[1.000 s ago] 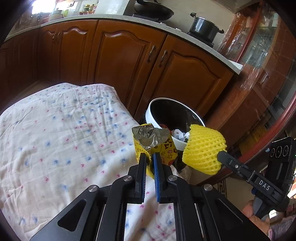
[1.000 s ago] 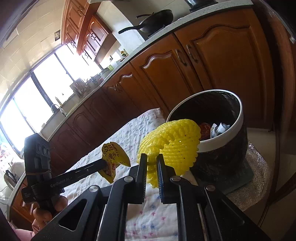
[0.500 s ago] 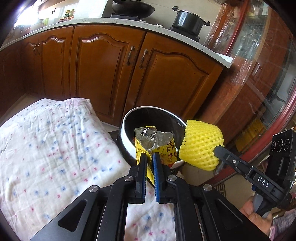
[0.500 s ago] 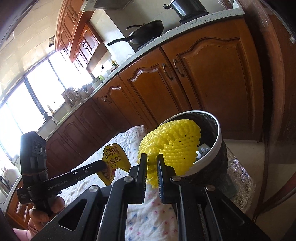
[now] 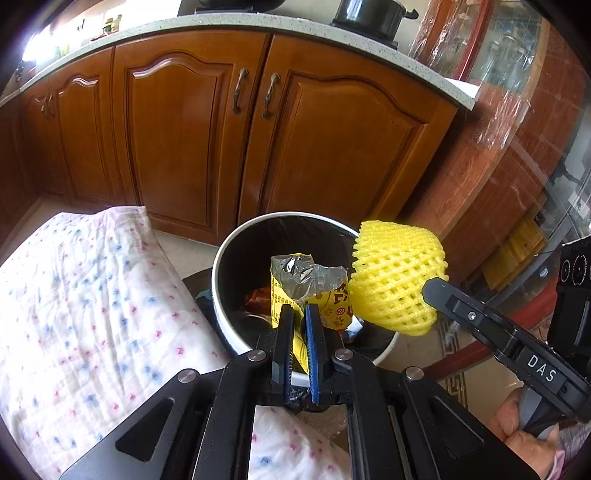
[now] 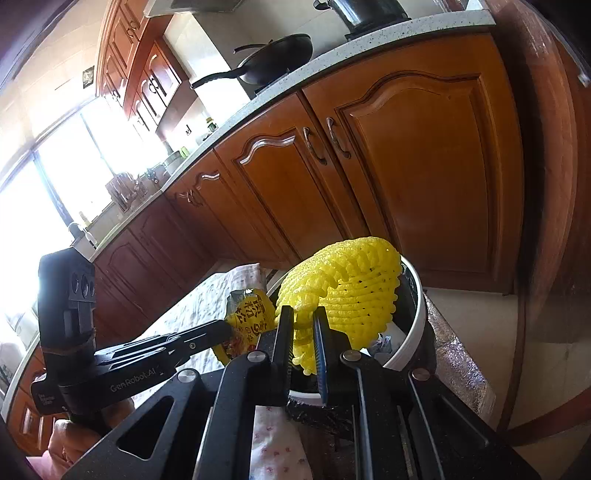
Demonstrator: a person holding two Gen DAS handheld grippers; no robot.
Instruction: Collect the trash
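Observation:
My left gripper (image 5: 300,314) is shut on a yellow snack wrapper (image 5: 314,284) with a silver torn top, held over the open white-rimmed trash bin (image 5: 236,243). The wrapper also shows in the right wrist view (image 6: 247,314). My right gripper (image 6: 303,317) is shut on a yellow foam fruit net (image 6: 347,288), held above the bin's rim (image 6: 417,317). In the left wrist view the net (image 5: 395,273) hangs over the bin's right rim. Some trash lies inside the bin (image 5: 258,295).
A table with a white flowered cloth (image 5: 92,314) lies left of the bin. Brown wooden kitchen cabinets (image 5: 221,140) stand behind, with a pot (image 5: 373,14) and a wok (image 6: 273,62) on the counter. A plastic-wrapped wooden cabinet (image 5: 498,155) is at the right.
Both grippers have moved from over the table toward the bin. The wrapper and the foam net now hang over the bin's opening, still gripped.

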